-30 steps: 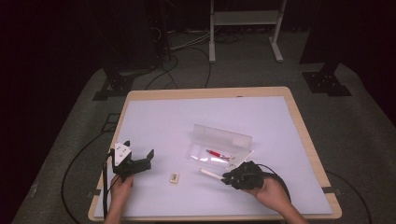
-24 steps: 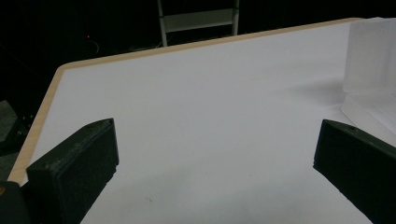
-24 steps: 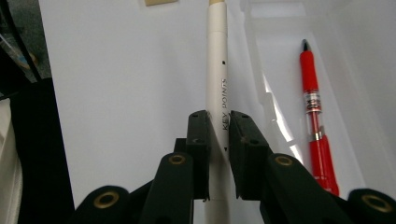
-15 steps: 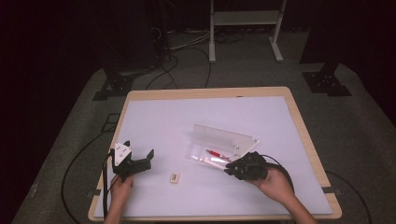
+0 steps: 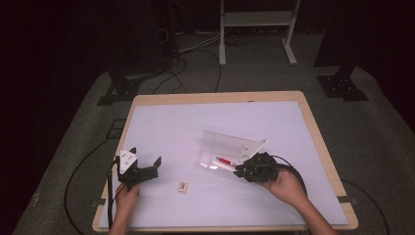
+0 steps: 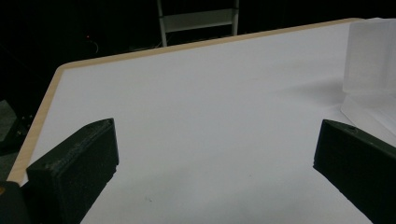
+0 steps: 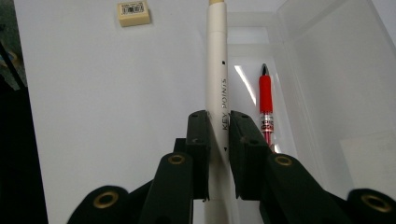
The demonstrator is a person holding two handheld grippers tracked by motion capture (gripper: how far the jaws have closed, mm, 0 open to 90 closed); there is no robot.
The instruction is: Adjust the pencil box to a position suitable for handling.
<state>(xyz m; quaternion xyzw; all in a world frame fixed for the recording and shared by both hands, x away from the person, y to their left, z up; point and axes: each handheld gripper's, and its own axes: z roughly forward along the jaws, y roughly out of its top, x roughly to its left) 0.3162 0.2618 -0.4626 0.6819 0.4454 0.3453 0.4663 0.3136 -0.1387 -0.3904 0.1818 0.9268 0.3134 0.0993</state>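
A clear plastic pencil case (image 5: 230, 144) lies open at the table's middle right, with a red pen (image 5: 225, 160) in its tray. My right gripper (image 5: 241, 171) is at the case's near edge, shut on a white pen (image 7: 216, 70) that points out over the tray rim beside the red pen (image 7: 265, 102). A small cream eraser (image 5: 183, 186) lies on the mat between the two grippers, also seen as the eraser (image 7: 133, 12) beyond the white pen. My left gripper (image 5: 147, 169) rests near the front left with its jaws wide apart, holding nothing. In its own view, the left gripper (image 6: 215, 140) faces bare mat.
The white mat (image 5: 195, 127) covers a wood-edged table (image 5: 313, 132). The case's raised lid (image 6: 371, 56) stands at the right of the left gripper view. Cables trail from both grippers off the table's front edge. Dark floor and stands surround the table.
My right gripper has carried the white pen a little farther from the person, up to the case's tray. The left gripper has stayed put.
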